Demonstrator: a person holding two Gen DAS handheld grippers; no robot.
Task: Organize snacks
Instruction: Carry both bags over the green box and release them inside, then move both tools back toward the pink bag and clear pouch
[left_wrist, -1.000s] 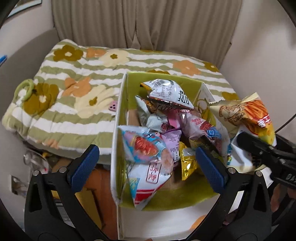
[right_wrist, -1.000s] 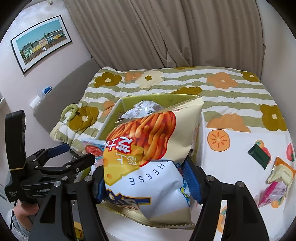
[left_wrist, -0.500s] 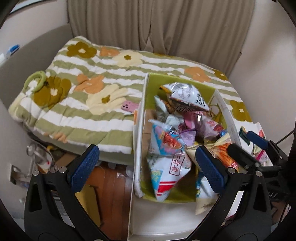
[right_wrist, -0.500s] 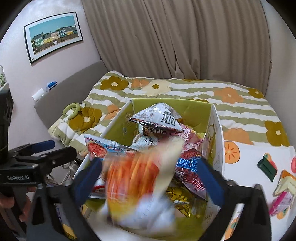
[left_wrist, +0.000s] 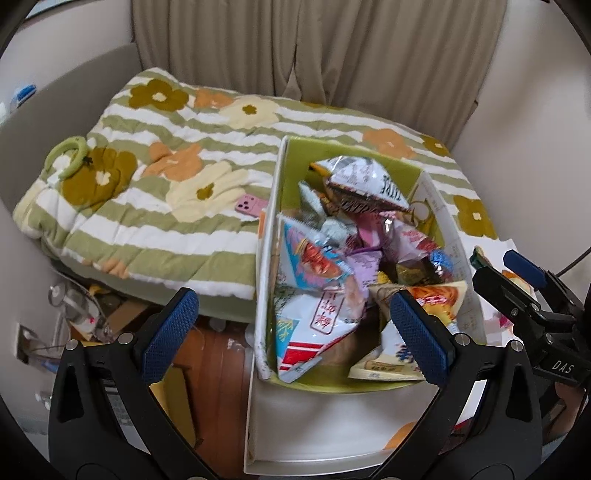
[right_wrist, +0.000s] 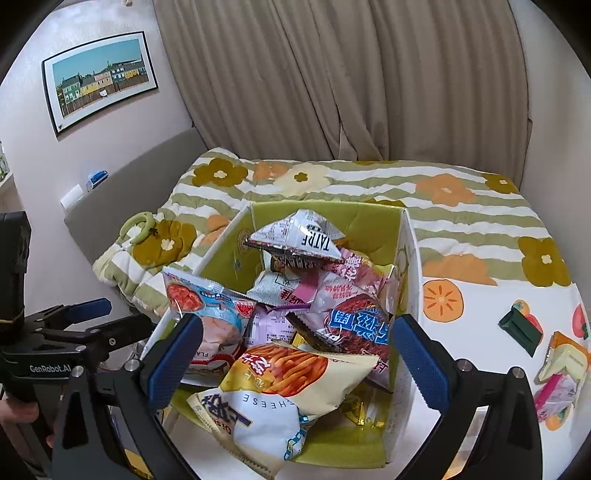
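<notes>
A green-lined cardboard box (right_wrist: 406, 258) (left_wrist: 275, 206) on the bed holds several snack bags. A yellow-and-white cheese-stick bag (right_wrist: 280, 384) (left_wrist: 432, 306) lies on top at the box's near end. A silver bag (right_wrist: 299, 240) sits at the far end. My right gripper (right_wrist: 295, 358) is open and empty just above the cheese-stick bag. My left gripper (left_wrist: 295, 328) is open and empty over the box's near left corner. Loose snacks (right_wrist: 554, 369) and a dark green packet (right_wrist: 519, 330) lie on the white cloth to the right.
A green striped floral quilt (left_wrist: 155, 177) covers the bed, with a pink phone (left_wrist: 251, 205) and a green ring (left_wrist: 66, 158) on it. Clutter (left_wrist: 85, 317) lies on the floor at the left. Curtains (right_wrist: 332, 74) hang behind.
My right gripper opened and let go of the cheese-stick bag, which dropped into the box's near end. My left gripper drew back and left, staying open.
</notes>
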